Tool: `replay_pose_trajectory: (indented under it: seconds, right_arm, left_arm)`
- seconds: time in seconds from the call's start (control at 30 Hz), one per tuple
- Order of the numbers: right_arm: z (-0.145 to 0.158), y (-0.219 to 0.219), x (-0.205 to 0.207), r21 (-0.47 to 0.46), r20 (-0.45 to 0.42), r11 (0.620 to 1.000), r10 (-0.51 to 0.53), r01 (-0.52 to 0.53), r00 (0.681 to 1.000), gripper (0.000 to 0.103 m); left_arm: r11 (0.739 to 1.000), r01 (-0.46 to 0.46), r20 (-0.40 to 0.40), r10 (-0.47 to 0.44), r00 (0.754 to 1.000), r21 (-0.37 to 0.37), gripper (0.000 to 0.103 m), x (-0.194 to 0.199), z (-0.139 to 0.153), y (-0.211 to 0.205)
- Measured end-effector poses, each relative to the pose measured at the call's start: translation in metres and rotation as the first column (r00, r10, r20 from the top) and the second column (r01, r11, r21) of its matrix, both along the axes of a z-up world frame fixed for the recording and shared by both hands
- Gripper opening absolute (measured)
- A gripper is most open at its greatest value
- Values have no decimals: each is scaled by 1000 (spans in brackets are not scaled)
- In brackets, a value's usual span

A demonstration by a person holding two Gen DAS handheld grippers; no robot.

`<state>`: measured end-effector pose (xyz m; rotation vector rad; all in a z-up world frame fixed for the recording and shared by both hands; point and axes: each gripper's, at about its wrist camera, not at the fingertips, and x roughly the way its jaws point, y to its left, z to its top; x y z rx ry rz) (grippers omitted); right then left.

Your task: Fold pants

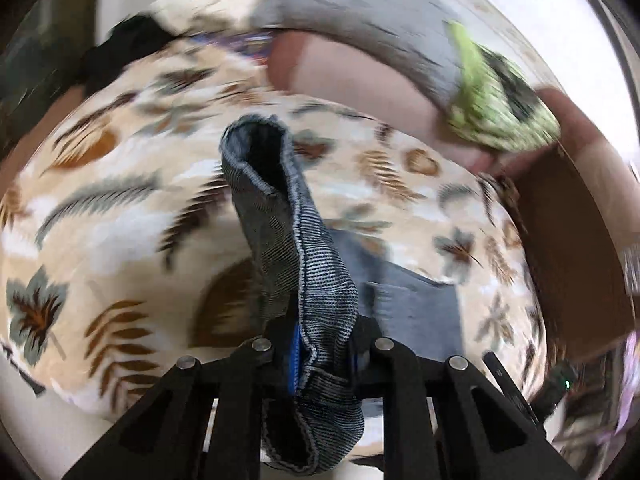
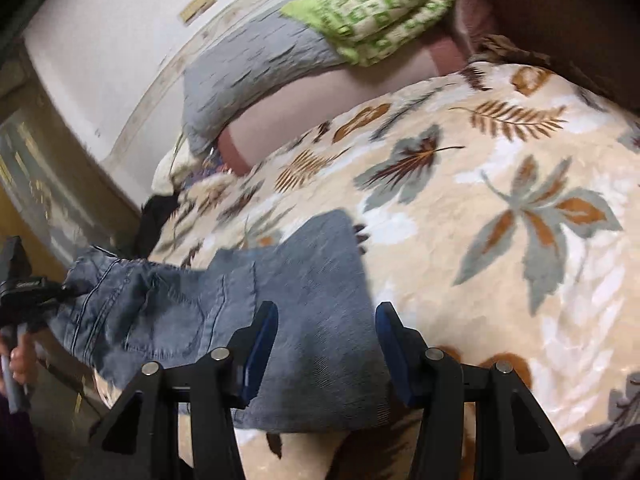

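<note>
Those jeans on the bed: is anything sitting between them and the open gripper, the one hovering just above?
Nothing visible. The right gripper hangs with its fingers spread directly over the jeans, with only air between. The leaf-print blanket beside them is bare. The left gripper already pinches a fold of the denim.

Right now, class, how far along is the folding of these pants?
Done: the blue denim pants lie partly doubled on the leaf-patterned blanket. In hand: the left gripper is shut on a lifted denim edge; the right gripper is open above the denim. Left: finishing the fold.
</note>
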<state>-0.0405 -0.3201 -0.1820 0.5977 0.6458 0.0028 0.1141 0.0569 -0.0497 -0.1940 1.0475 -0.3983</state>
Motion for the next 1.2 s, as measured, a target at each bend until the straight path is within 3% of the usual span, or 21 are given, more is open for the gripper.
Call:
replay_pose_trajectory:
  seconds: [0.17, 0.37, 0.5, 0.57, 0.63, 0.73, 0.8, 0.97, 1.1, 1.2]
  right_arm:
    - [5, -20, -11, 38, 38, 998, -56, 55, 998, 55]
    - [3, -46, -20, 104, 46, 985, -140, 135, 989, 55]
    - [2, -57, -24, 114, 42, 979, -176, 170, 984, 55]
    - [0, -60, -24, 124, 37, 977, -180, 174, 983, 55]
    - [-1, -60, -22, 123, 35, 977, -179, 174, 983, 55]
    - [1, -51, -17, 107, 41, 986, -136, 131, 990, 55]
    - [2, -38, -11, 79, 33, 994, -83, 80, 996, 55]
    - [13, 7, 17, -35, -3, 997, 63, -63, 998, 55]
    - [22, 29, 56, -49, -34, 993, 107, -109, 994, 55]
    - [20, 44, 99, -61, -113, 988, 133, -141, 985, 55]
  left_arm:
    - [988, 151, -19, -151, 988, 20, 18, -12, 4, -96]
    - [959, 278, -118, -271, 955, 50, 18, -20, -44, -204]
    - [936, 340, -183, -351, 918, -88, 18, -30, -60, -230]
    - [923, 378, -139, -385, 912, -75, 18, -36, -45, -230]
    - [927, 372, -56, -375, 926, -45, 20, -37, -24, -217]
    - [950, 310, 47, -311, 949, 30, 38, -33, -4, -179]
    - [963, 241, 87, -252, 964, 118, 40, -31, -6, -148]
    - [958, 170, 21, -180, 983, 230, 40, -34, -50, -102]
    - [958, 176, -34, -173, 984, 226, 40, -41, -78, -92]
    - [952, 203, -85, -188, 978, 229, 40, -41, -103, -97]
